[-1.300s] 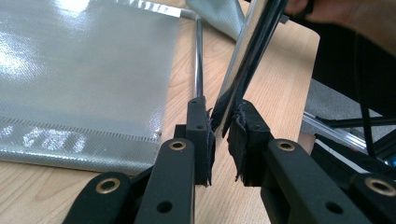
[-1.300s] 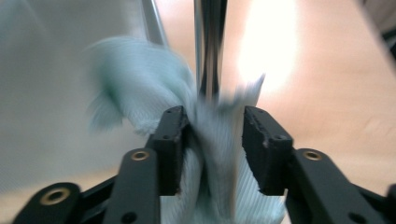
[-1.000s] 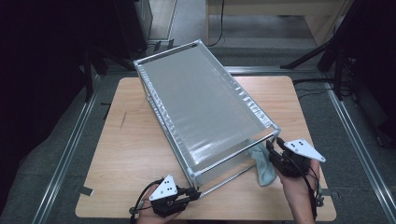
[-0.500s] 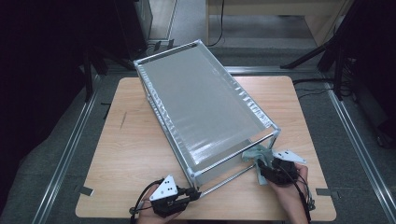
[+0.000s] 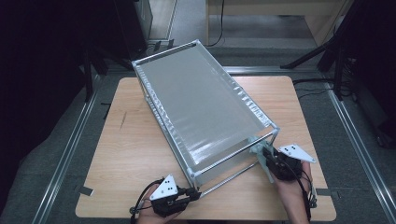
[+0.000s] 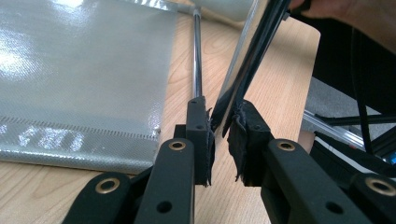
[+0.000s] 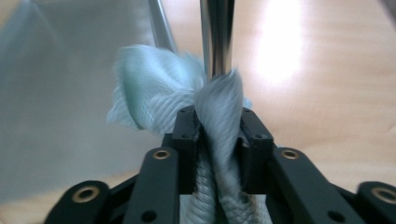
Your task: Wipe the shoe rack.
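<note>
Left gripper (image 5: 194, 195): nearest you, at the table's near edge; your jaws are clamped narrow on the rack's near bottom corner, pads pinching a thin dark strip there.
Right gripper (image 5: 265, 156): your jaws have just been closing and now squeeze the pale green cloth (image 7: 187, 100) between them.
Cloth: wrapped against the rack's upright metal post (image 7: 216, 32) at its near right corner.
Rack (image 5: 205, 100): metal-framed, with a grey mesh sheet stretched over its top, set slantwise on the wooden table (image 5: 126, 154); what lies under the sheet is hidden.
</note>
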Tool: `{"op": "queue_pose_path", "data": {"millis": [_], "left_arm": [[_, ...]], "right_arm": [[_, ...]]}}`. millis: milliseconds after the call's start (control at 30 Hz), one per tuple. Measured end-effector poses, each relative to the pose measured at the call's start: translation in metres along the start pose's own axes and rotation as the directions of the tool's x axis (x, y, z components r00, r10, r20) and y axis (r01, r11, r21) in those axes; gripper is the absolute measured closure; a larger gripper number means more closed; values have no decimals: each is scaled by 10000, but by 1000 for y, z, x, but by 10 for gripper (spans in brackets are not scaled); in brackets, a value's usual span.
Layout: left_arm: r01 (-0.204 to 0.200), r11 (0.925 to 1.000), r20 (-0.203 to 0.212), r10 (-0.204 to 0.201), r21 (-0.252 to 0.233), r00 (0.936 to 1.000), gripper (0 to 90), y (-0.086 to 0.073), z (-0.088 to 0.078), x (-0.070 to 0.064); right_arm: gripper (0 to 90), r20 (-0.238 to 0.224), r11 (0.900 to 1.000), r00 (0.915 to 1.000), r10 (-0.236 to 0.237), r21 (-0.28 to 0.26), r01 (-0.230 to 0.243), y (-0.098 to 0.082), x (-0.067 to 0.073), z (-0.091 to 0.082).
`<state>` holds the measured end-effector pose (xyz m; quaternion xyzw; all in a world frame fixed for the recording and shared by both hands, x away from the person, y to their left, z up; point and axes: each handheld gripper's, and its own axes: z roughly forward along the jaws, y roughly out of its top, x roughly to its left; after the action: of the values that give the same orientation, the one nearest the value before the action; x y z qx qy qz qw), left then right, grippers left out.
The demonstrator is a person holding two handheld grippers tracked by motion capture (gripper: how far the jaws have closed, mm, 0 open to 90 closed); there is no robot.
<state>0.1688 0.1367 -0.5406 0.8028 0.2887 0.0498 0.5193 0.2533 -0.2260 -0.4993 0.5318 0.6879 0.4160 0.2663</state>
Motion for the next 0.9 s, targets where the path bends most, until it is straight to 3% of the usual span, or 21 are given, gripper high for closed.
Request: {"op": "queue_pose_path", "data": {"millis": [167, 300, 433, 567, 767, 900], "left_arm": [[48, 10000, 16, -48, -1, 10000, 785, 0, 0, 0], [48, 10000, 28, -48, 3, 10000, 784, -1, 0, 0], [41, 10000, 9, -41, 18, 10000, 784, 0, 0, 0], [37, 10000, -4, -37, 23, 10000, 784, 0, 0, 0], [11, 10000, 16, -11, 51, 10000, 784, 0, 0, 0], [11, 10000, -1, -11, 71, 10000, 785, 0, 0, 0]], "right_arm": [[772, -22, 9965, 10000, -86, -833, 84, 21, 3, -15], [749, 13, 9968, 9998, -205, -769, 205, 19, 3, -14], [703, -51, 9998, 9999, -154, 147, 155, 1, -4, 4], [632, 104, 9937, 9995, -306, 1078, 293, -24, -9, 22], [462, -171, 9767, 9997, -176, 2135, 209, -36, -13, 20], [444, -480, 9761, 9988, -124, 2159, 225, -41, -14, 18]]}}
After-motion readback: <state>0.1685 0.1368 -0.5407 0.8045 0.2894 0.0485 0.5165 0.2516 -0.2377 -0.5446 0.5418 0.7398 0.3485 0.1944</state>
